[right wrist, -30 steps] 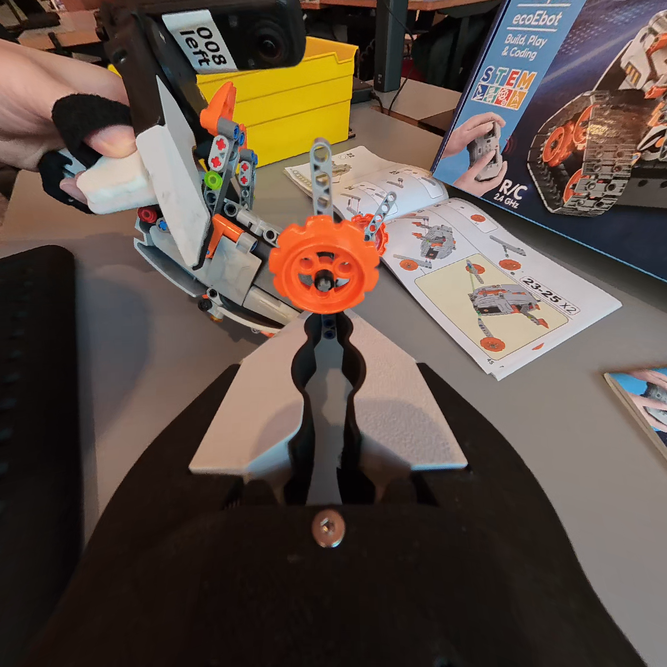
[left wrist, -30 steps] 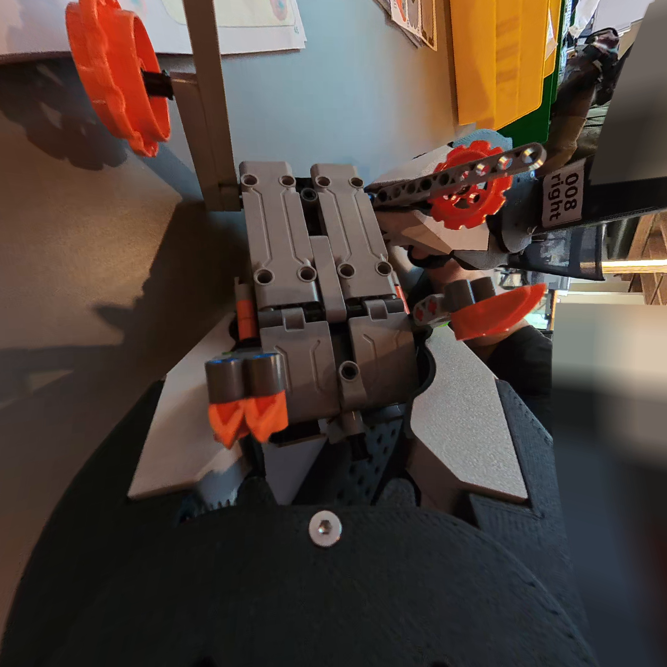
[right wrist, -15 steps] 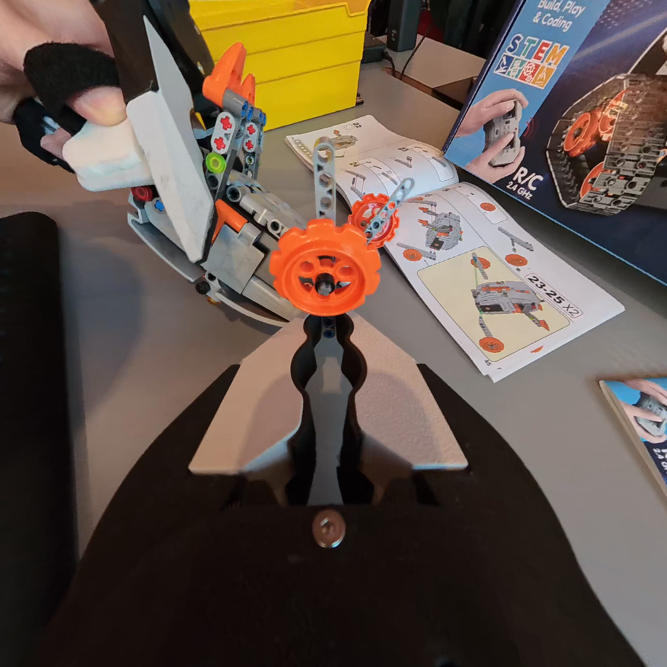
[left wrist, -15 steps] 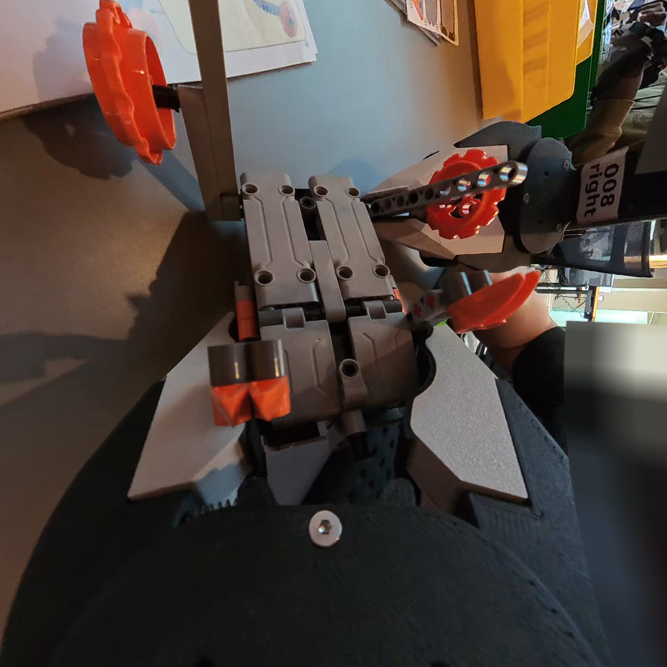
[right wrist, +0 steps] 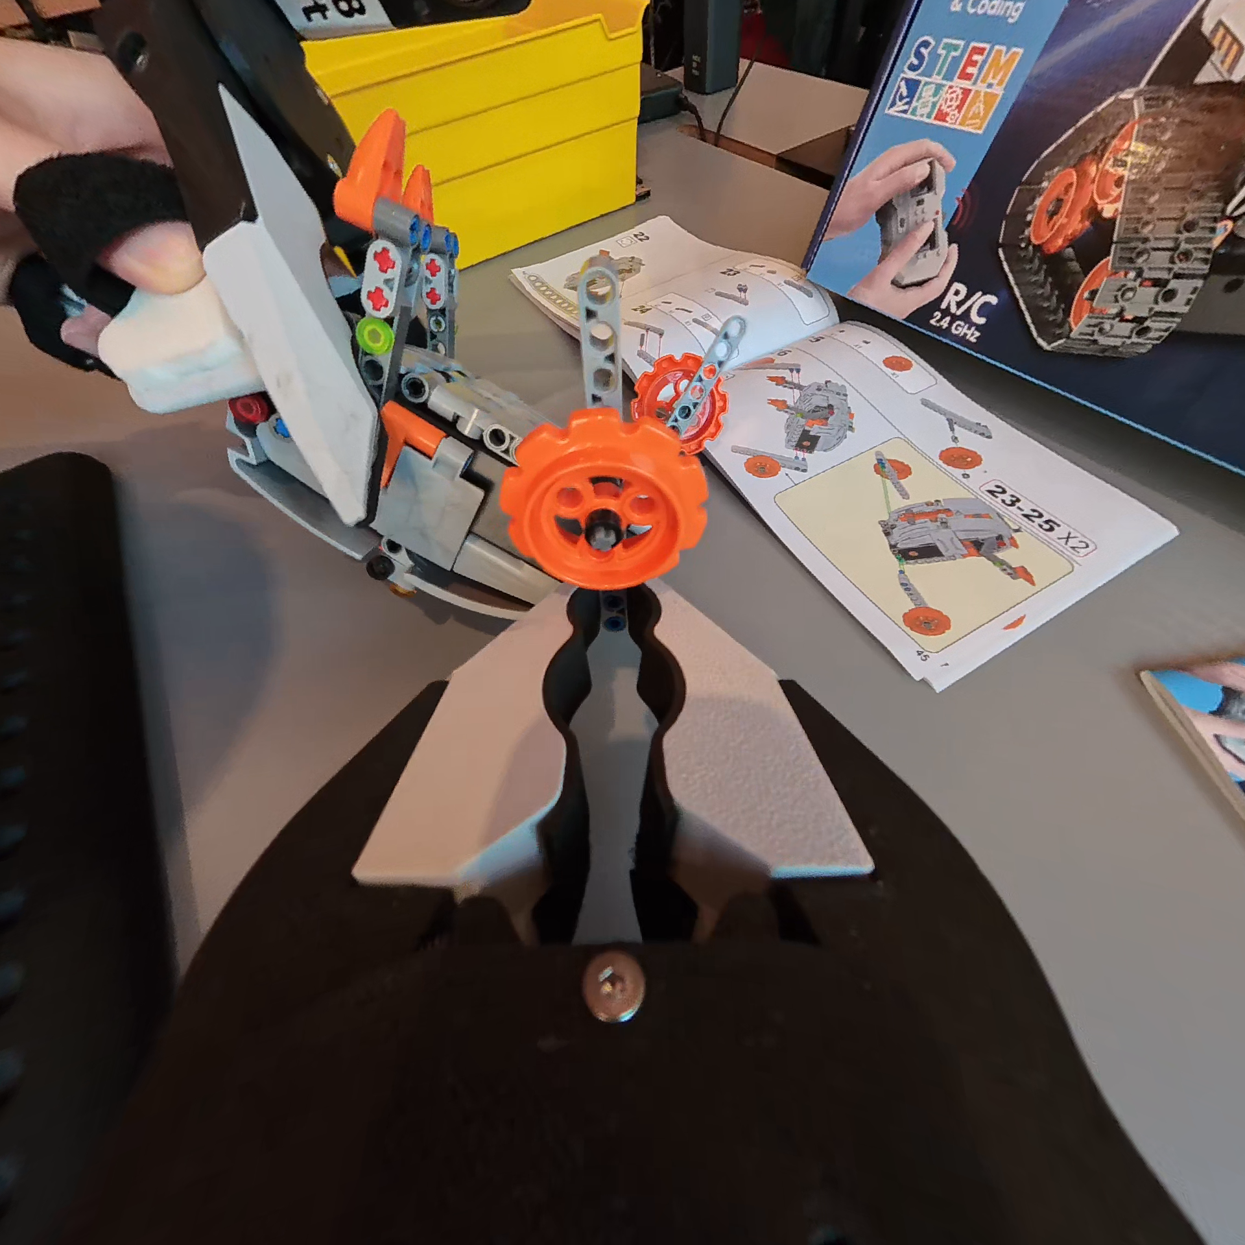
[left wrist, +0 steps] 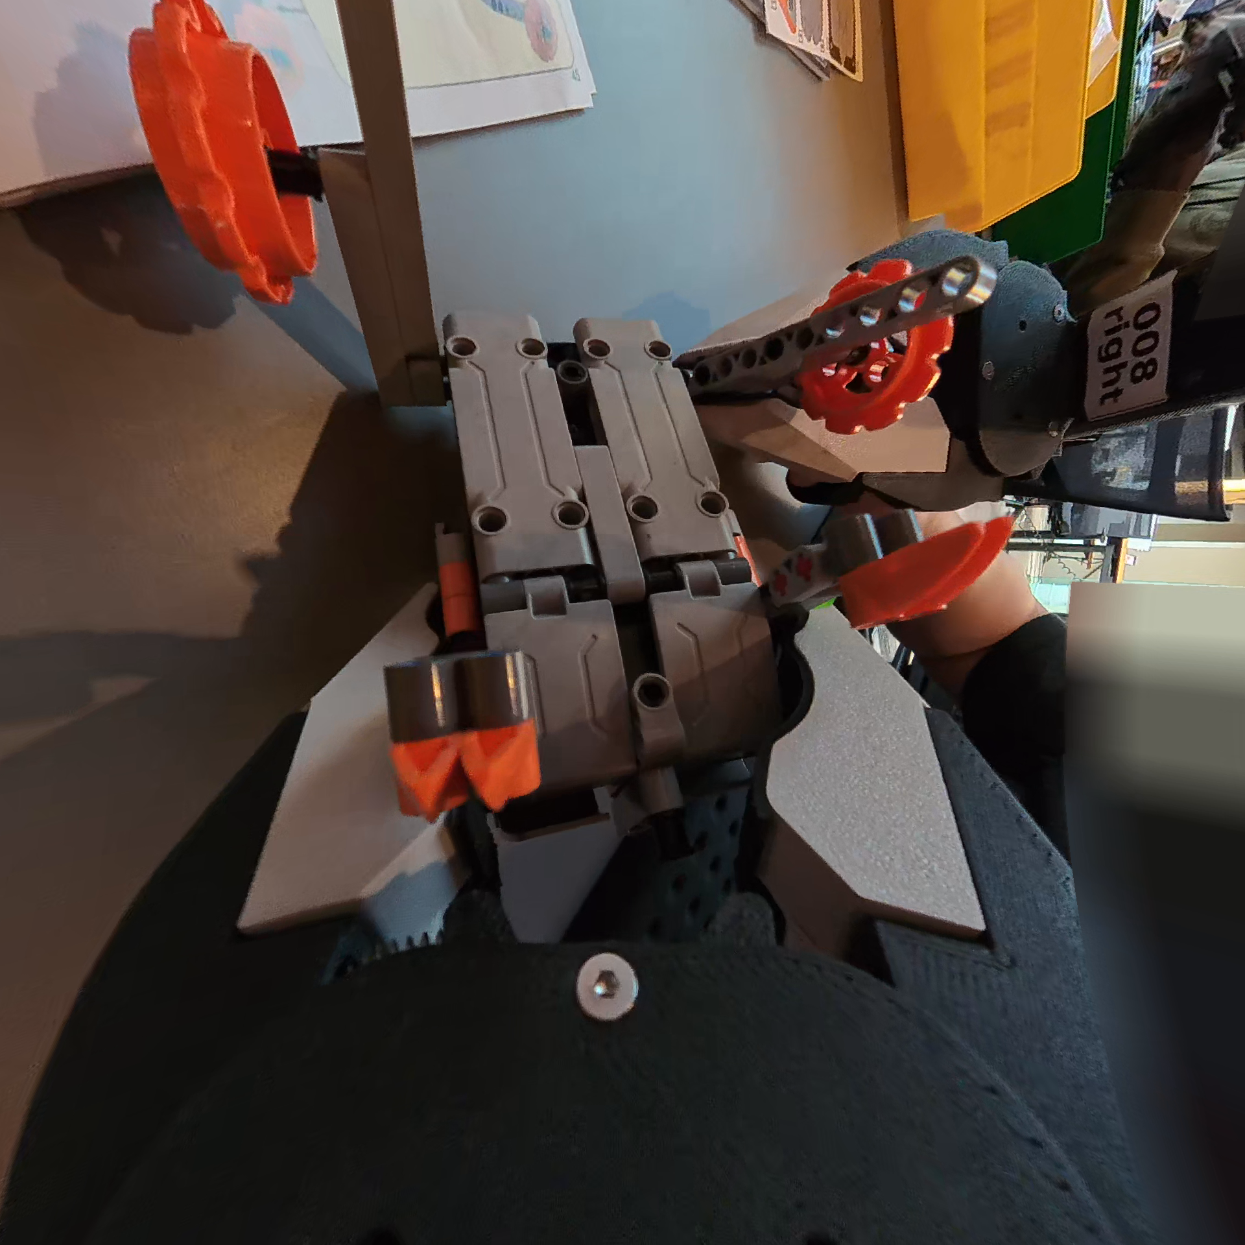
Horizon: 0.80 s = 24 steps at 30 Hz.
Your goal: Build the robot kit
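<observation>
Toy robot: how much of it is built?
The grey body, clamped in the left hand-held gripper, looks assembled, with one wheel arm attached. The right hand-held gripper grips the second wheel arm against the body; whether it's clicked in, I can't tell. Tracks like those pictured on the box aren't on.

Right edge of left wrist view: big grey smeared patch (left wrist: 1159,775), nothing readable behind it. Yellow bin (left wrist: 977,101) cut off at top edge, same in right wrist view. Underside of grey brick model (left wrist: 593,552) hidden by left gripper (left wrist: 606,674) fingers. Right wrist view: blue box (right wrist: 1051,202) cropped top and right; booklet (right wrist: 1206,734) at right edge blurred and cut off; black pad (right wrist: 60,741) runs off left edge. Beam behind near orange wheel (right wrist: 603,498) mostly covered.
</observation>
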Tool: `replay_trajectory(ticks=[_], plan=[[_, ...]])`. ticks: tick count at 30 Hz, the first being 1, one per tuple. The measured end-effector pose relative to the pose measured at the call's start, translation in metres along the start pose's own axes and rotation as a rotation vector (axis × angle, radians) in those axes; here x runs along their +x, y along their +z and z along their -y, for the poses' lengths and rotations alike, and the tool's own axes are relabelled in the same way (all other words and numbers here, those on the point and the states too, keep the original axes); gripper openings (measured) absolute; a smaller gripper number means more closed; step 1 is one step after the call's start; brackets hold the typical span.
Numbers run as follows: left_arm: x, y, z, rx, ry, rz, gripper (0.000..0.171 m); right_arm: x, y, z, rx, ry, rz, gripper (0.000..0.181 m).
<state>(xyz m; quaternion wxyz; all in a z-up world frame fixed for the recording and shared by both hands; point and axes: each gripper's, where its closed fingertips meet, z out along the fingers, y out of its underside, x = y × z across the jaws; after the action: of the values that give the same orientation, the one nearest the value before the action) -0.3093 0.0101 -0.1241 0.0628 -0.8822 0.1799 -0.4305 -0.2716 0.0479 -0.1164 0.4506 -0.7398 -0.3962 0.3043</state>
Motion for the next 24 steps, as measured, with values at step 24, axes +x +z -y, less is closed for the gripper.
replay_trajectory(ticks=[24], plan=[[-0.0023,0.0061,-0.0030,-0.050,0.106,0.102,0.095,0.0093,-0.0013,-0.0009,-0.048,0.360,0.102,0.006]])
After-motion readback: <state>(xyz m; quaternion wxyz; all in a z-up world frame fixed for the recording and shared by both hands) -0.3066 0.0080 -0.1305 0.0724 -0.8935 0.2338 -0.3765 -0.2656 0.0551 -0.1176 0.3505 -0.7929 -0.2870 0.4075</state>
